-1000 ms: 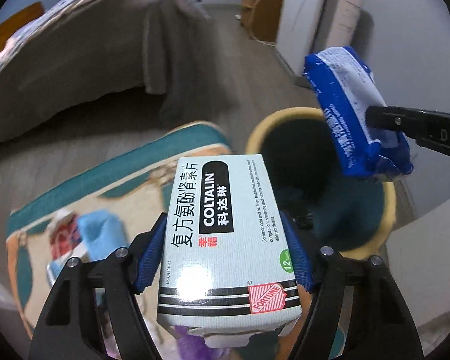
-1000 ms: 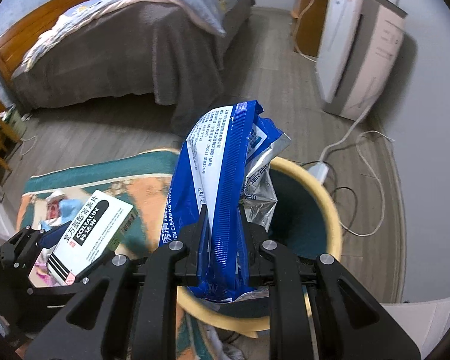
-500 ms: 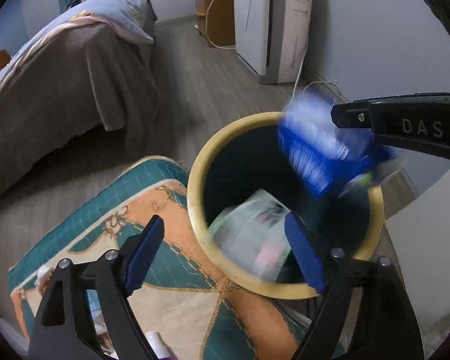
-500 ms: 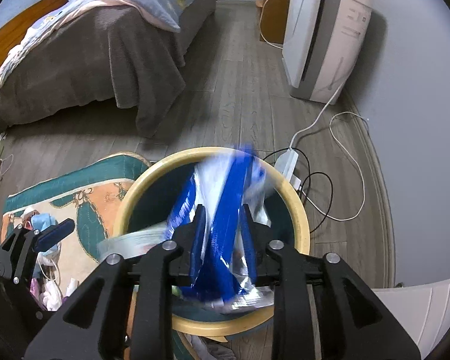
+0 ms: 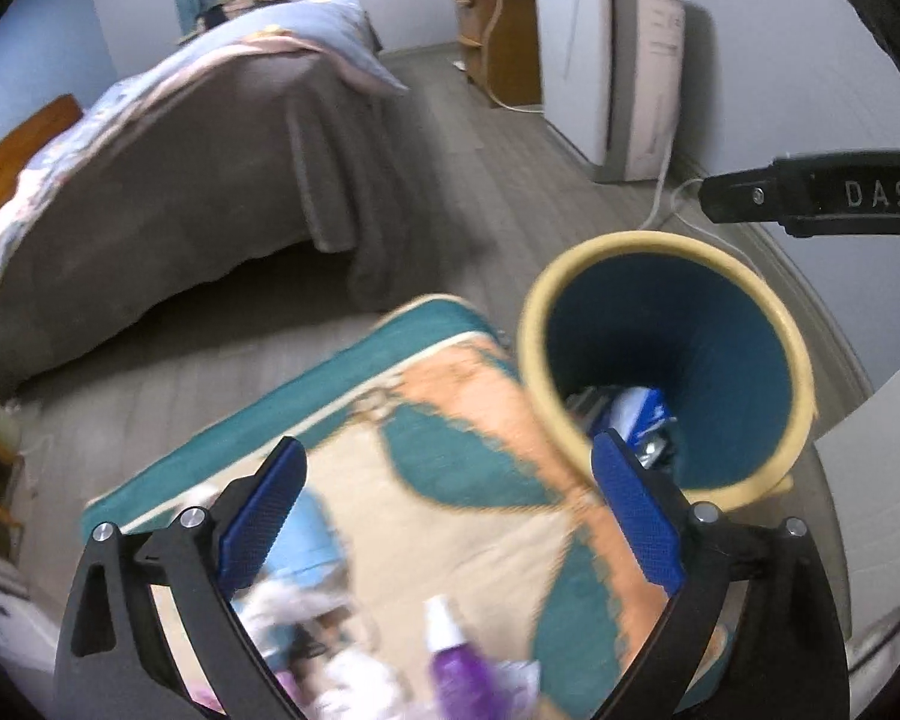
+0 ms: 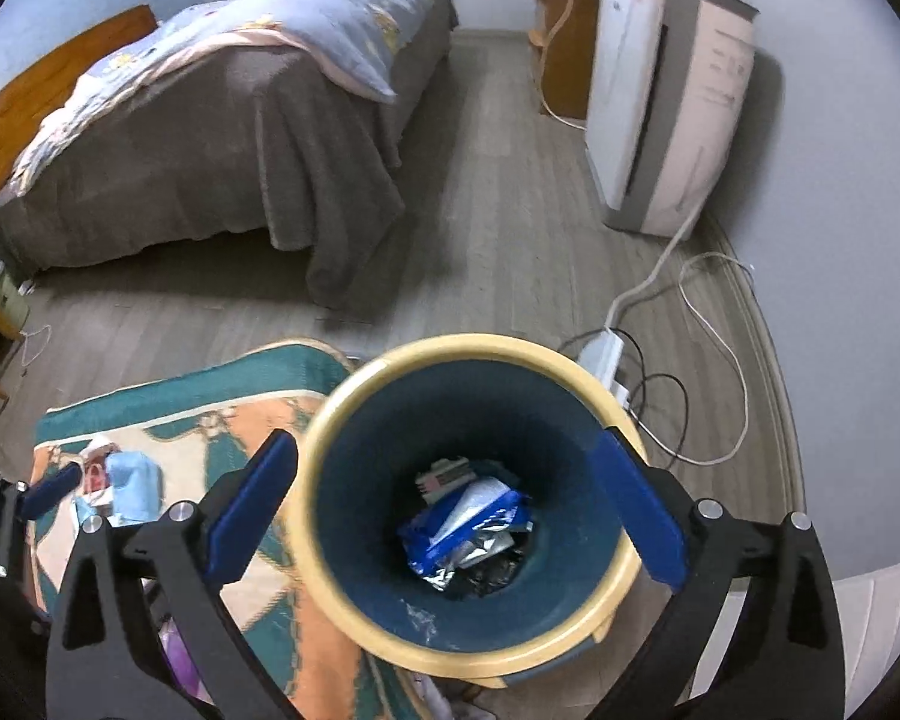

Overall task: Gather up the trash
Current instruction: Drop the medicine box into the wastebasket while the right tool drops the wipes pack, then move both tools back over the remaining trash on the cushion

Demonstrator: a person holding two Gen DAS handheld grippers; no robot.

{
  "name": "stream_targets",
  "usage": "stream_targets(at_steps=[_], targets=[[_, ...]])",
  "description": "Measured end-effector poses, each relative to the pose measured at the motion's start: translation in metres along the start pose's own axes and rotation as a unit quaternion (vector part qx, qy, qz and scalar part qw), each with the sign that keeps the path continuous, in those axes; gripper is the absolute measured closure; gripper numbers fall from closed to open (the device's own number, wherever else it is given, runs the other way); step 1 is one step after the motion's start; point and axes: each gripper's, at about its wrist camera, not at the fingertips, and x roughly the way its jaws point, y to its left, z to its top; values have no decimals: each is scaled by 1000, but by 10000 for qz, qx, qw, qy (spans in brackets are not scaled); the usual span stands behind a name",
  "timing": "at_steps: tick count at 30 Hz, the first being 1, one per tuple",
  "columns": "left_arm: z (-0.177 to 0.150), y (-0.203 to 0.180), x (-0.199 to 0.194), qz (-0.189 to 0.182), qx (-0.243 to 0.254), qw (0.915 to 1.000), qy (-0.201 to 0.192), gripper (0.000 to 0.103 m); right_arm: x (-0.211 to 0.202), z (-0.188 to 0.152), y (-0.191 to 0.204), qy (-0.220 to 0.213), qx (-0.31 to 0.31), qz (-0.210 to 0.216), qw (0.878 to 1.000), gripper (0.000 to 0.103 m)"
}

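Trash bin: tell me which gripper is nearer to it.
Right. The right gripper hangs open directly over the trash bin, its fingers straddling the rim. The left gripper is open off to the side, over the rug.

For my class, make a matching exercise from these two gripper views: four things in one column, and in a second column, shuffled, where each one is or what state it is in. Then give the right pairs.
Things
1. blue wrapper
2. purple bottle
3. power strip
4. right gripper

Places or states
A. on the floor behind the bin
B. open and empty, above the bin
C. at the bottom of the bin
D. on the patterned rug

Pairs: 1-C, 2-D, 3-A, 4-B
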Motion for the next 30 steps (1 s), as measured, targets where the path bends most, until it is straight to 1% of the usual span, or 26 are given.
stream_targets(at_steps=[7, 10, 15, 19, 22, 24, 26, 28, 30], targets=[[-20, 63, -43, 343, -393, 9986, -32, 6, -18, 1, 47, -215, -389, 296, 9986, 6], [-30, 93, -64, 519, -582, 9969, -41, 6, -20, -1, 71, -224, -609, 386, 9971, 6], [-55, 130, -85, 860, -815, 9929, -90, 6, -21, -7, 111, -194, -963, 474, 9940, 6], [-81, 161, -88, 952, -1284, 9871, -68, 5, -23, -15, 145, -211, -1317, 529, 9896, 6], [-101, 185, -86, 1087, -1540, 9821, 59, 5, -21, -24, 163, -84, -1398, 623, 9882, 6], [-109, 196, -87, 1150, -1658, 9794, 107, 5, -18, -30, 177, 78, -1396, 722, 9875, 6], [-117, 209, -89, 1188, -1815, 9761, 118, 5, -19, -33, 189, 129, -1371, 798, 9872, 6], [-125, 220, -88, 1173, -1953, 9736, 134, 5, -18, -37, 203, 204, -1277, 866, 9878, 6], [-133, 227, -83, 1215, -1978, 9724, 224, 5, -15, -41, 212, 277, -1082, 1001, 9887, 6]])
